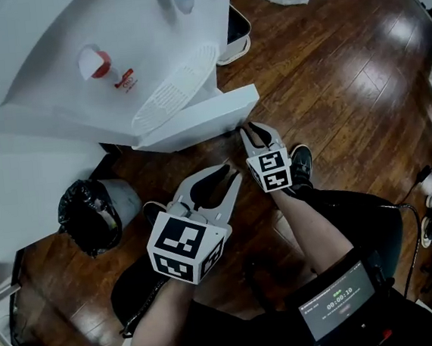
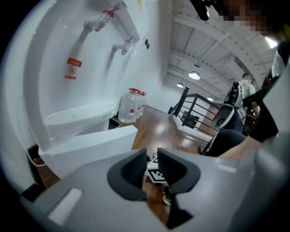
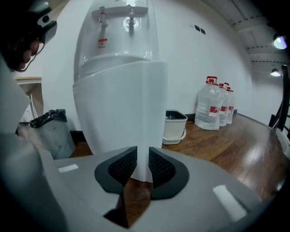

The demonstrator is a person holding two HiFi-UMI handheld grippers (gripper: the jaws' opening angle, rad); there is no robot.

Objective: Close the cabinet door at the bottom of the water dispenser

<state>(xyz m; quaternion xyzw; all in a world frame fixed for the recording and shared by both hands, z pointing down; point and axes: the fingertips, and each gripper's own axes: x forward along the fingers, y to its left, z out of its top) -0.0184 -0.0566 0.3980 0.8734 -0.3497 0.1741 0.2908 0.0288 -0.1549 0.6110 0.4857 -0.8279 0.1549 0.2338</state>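
The white water dispenser (image 1: pixel 74 37) stands at the upper left, and its bottom cabinet door (image 1: pixel 203 118) swings out to the right over the wood floor. My right gripper (image 1: pixel 254 129) sits just below the door's free end. In the right gripper view its jaws (image 3: pixel 142 156) stand a narrow gap apart, open, with the door's edge (image 3: pixel 136 113) lined up in the gap; touch cannot be told. My left gripper (image 1: pixel 233 173) hangs lower and nearer me, open and empty. In the left gripper view the door (image 2: pixel 90 145) lies ahead to the left of its jaws (image 2: pixel 152 156).
A bin with a black bag (image 1: pixel 94 214) stands left of the dispenser. A white bucket (image 1: pixel 236 29) and several water bottles (image 3: pixel 213 108) lie to the right of it. My shoe (image 1: pixel 300 164) is near the right gripper. A railing (image 2: pixel 195 108) and another person (image 2: pixel 244 86) are far off.
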